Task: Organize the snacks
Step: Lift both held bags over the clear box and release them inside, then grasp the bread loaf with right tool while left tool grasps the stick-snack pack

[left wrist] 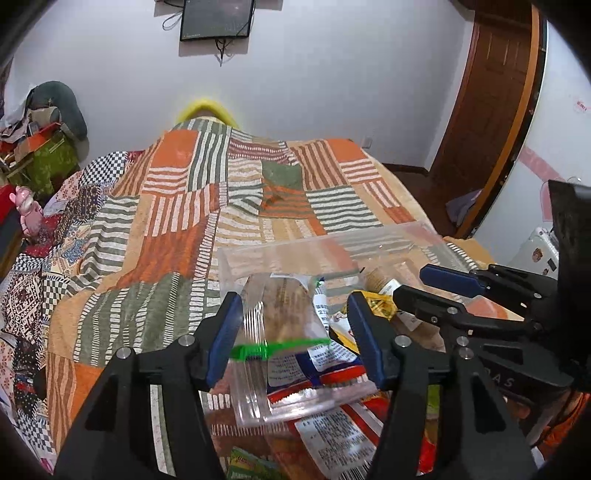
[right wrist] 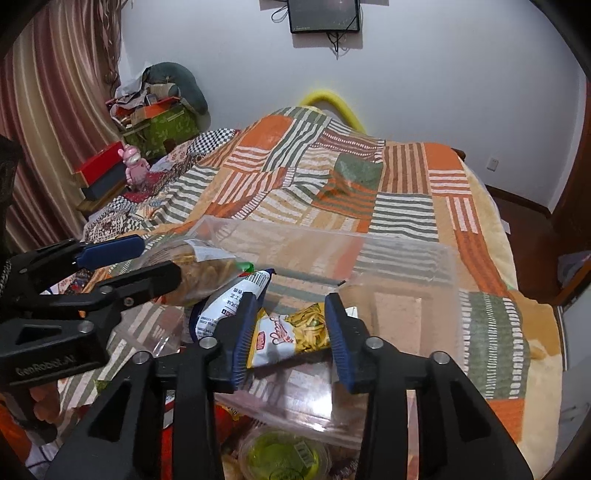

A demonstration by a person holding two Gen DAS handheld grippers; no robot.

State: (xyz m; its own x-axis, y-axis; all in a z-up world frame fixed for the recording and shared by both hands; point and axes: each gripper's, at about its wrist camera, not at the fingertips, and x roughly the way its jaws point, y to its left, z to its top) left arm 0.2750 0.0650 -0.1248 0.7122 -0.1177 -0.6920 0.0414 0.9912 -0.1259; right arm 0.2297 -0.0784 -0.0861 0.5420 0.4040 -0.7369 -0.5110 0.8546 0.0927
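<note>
A clear cookie packet with a green band (left wrist: 280,332) is lying between the blue-padded fingers (left wrist: 221,343) of the left gripper (left wrist: 291,339). The fingers are standing wide apart on either side of it, and neither pad is visibly pressing the wrapper, so the jaws are reading as open rather than clamped. In the right wrist view the same packet (right wrist: 199,269) is showing past the tips of the left gripper (right wrist: 147,264), reaching over the near corner of a clear plastic bin (right wrist: 406,254).

A yellow-and-white snack bag (right wrist: 291,336) is sitting between the fingers (right wrist: 341,343) of the right gripper (right wrist: 291,339). Its left edge is lying just beside or against the left pad, though contact cannot be told; the right pad is close to the bag's other end. These jaws are also spread wide. A white-and-blue packet (right wrist: 236,295) is leaning just behind the left finger, touching the cookie packet's end.

Both bags are resting inside or over the bin's near part. Below it, nearer the cameras, a green-lidded cup (right wrist: 282,456) and a red-and-white printed wrapper (left wrist: 332,428) are lying in a loose pile.

Everything is sitting on a striped patchwork blanket (left wrist: 177,221) covering a bed, with a dark screen (right wrist: 323,14) hanging on the white wall beyond.
</note>
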